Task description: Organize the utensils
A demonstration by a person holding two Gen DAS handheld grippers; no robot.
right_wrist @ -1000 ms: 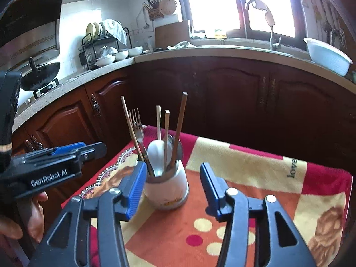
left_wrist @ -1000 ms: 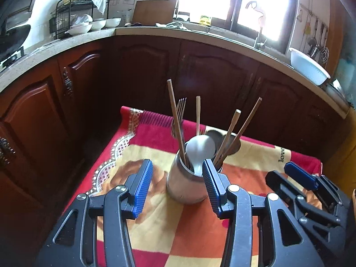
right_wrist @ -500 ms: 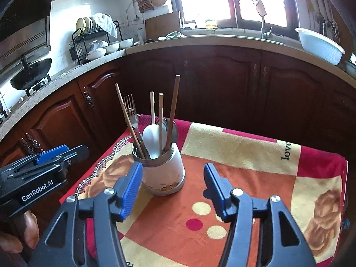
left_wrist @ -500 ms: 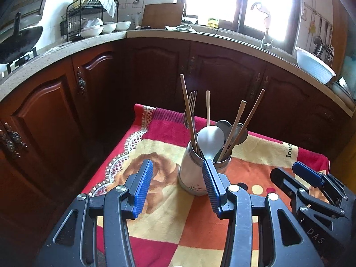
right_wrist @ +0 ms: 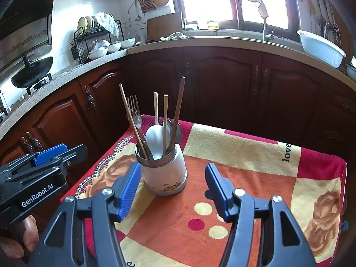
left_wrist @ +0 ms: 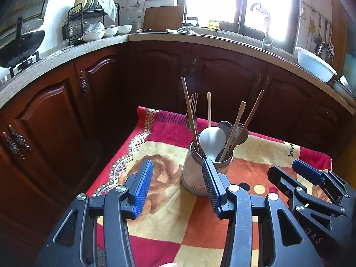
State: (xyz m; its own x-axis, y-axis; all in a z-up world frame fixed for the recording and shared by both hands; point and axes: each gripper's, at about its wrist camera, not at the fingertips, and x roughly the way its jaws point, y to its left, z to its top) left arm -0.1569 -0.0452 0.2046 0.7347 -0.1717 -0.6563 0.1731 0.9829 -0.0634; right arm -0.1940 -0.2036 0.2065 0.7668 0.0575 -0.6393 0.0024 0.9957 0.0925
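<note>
A white utensil holder stands on a patterned red and orange cloth. Out of it stick several chopsticks, a fork, a white spoon and metal spoons. My left gripper is open, short of the holder, nothing between its fingers. My right gripper is open just in front of the holder, empty. Each gripper shows at the edge of the other's view.
Dark wooden cabinets run behind and left of the cloth-covered table. On the counter are a dish rack with bowls, a wok, a cutting board and a white basin. A hand holds the left gripper.
Both grippers have drawn back slightly from the holder and tipped up, showing more counter. The right gripper's jaws have widened. The holder and utensils have not moved.
</note>
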